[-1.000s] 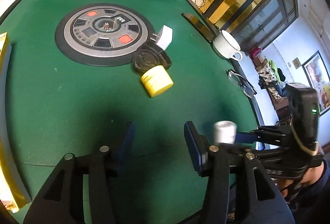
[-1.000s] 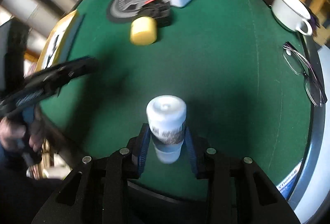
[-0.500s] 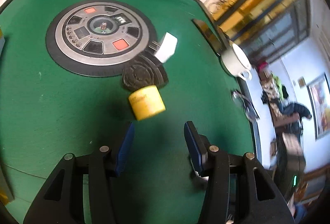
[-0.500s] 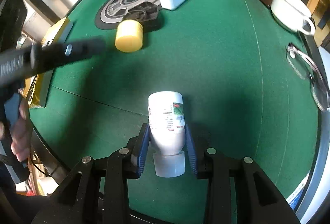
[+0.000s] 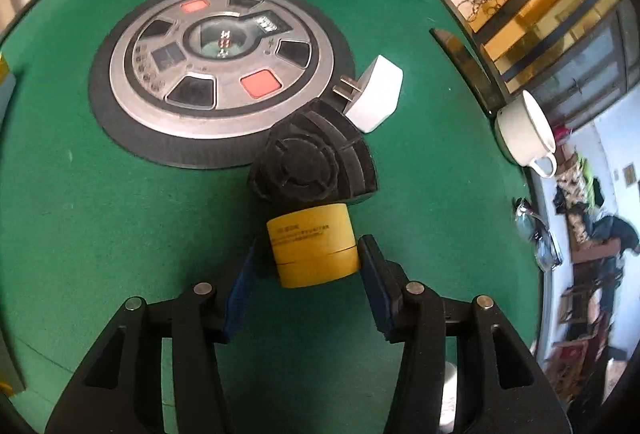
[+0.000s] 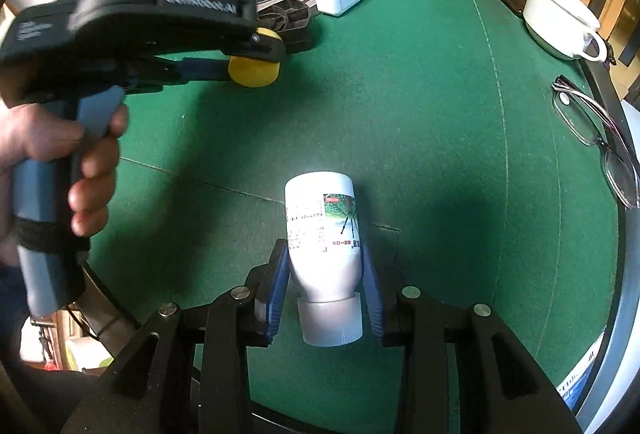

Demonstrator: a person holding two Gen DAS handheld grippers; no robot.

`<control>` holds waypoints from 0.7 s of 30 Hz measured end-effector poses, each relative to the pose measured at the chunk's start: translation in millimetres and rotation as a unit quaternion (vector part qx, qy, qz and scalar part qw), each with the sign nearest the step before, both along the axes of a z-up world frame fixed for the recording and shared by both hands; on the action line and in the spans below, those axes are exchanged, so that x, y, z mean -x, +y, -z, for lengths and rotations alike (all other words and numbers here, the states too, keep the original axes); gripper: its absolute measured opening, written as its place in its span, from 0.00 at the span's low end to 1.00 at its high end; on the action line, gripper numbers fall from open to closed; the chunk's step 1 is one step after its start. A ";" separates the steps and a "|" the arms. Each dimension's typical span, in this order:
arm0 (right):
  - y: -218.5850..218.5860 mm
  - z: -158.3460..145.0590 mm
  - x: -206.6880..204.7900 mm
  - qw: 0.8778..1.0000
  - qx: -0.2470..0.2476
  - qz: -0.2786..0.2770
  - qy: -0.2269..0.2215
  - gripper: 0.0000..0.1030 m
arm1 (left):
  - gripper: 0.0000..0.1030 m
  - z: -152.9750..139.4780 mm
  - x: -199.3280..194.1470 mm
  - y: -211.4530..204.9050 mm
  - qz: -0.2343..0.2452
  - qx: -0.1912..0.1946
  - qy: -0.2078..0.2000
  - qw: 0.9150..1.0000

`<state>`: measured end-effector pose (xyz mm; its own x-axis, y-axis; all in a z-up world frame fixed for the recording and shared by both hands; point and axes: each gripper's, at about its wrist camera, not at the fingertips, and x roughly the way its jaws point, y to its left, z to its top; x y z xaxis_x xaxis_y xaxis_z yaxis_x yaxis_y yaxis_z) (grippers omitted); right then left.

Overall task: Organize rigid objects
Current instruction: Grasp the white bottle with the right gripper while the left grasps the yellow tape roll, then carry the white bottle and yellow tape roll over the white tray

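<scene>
Green felt table [image 5: 120, 234] spreads under me as I pinch the white bottle [image 6: 322, 234] in my right gripper [image 6: 325, 298] while my left gripper [image 5: 306, 274], jaws just closing, straddles the toppled yellow jar [image 5: 314, 246] to grasp it.

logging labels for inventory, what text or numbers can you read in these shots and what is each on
"GenRobot.AI": white lettering on the black top of the left hand-held gripper.
Yellow round plastic jar: lines of small print, too small to read.
White plastic bottle in the right hand-held gripper: label print too blurred to read.
Round grey control panel: display digits unreadable.
</scene>
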<state>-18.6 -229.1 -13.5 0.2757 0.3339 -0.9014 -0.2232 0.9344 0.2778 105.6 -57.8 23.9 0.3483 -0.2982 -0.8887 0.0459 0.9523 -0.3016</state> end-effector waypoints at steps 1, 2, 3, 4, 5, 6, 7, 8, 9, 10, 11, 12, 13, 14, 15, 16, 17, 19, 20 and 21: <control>-1.0 -0.4 1.1 1.000 0.000 0.000 0.000 0.31 | 0.39 0.7 0.7 0.7 0.005 0.001 -0.006 1.000; -1.4 -0.7 1.6 1.000 0.000 0.000 0.000 0.31 | 0.39 1.6 1.3 0.3 0.007 0.004 -0.010 1.000; -1.7 -0.7 2.1 1.000 0.000 0.001 0.000 0.31 | 0.39 2.1 1.9 1.8 0.010 0.006 -0.013 1.000; -1.6 -1.0 -1.2 1.000 0.000 0.002 0.000 0.31 | 0.38 2.2 3.2 2.8 0.015 0.007 -0.018 1.000; -1.7 -1.2 -0.6 1.000 0.000 0.003 0.000 0.31 | 0.38 2.3 4.7 5.1 0.017 0.007 -0.022 1.000; -1.0 -1.7 0.3 1.000 0.001 0.004 0.000 0.31 | 0.38 0.9 5.8 7.0 0.017 0.012 -0.023 1.000; -0.8 -2.1 -0.8 1.000 0.002 0.005 0.000 0.31 | 0.38 1.5 7.1 10.7 0.018 0.018 -0.022 0.999; 0.6 -1.7 -2.0 1.000 0.002 0.006 0.000 0.31 | 0.38 1.7 9.3 14.7 0.020 0.022 -0.023 0.999; 0.6 -2.0 -1.4 1.000 0.003 0.008 0.000 0.31 | 0.38 1.1 13.1 19.0 0.020 0.025 -0.026 0.999; 0.2 -2.5 -0.7 1.000 0.003 0.010 0.000 0.31 | 0.38 0.1 16.4 21.6 0.021 0.027 -0.029 0.999; 0.3 -2.8 -0.3 1.000 0.004 0.012 0.001 0.31 | 0.38 -1.0 21.6 25.2 0.025 0.030 -0.032 0.999; 1.0 -2.5 -0.4 1.000 0.005 0.013 0.001 0.31 | 0.38 -2.7 27.7 28.7 0.029 0.030 -0.036 0.998; 1.3 -2.8 0.2 1.000 0.008 0.015 0.002 0.31 | 0.38 -4.8 34.1 31.7 0.033 0.029 -0.041 0.998; 0.5 -2.9 0.9 1.000 0.006 0.022 0.006 0.30 | 0.38 -5.8 39.5 33.5 0.038 0.027 -0.044 0.998; 0.1 -2.3 -0.2 1.000 0.002 0.027 0.008 0.30 | 0.38 -7.1 44.6 35.6 0.041 0.025 -0.046 0.998; 0.1 -1.9 -1.1 0.999 0.000 0.031 0.009 0.30 | 0.39 -9.5 48.9 37.7 0.044 0.023 -0.050 0.997; -0.1 -1.9 -1.0 0.999 -0.001 0.034 0.011 0.30 | 0.39 -11.6 54.4 39.2 0.049 0.023 -0.055 0.997; 0.4 -2.4 0.9 0.999 -0.010 0.044 0.014 0.30 | 0.39 -14.6 63.4 42.9 0.058 0.024 -0.063 0.996; 2.4 -2.1 0.2 0.999 -0.011 0.044 0.015 0.30 | 0.39 -16.9 67.8 46.5 0.061 0.024 -0.067 0.996; 4.6 -3.6 1.0 0.999 -0.011 0.046 0.013 0.30 | 0.39 -18.0 71.5 49.2 0.063 0.026 -0.070 0.995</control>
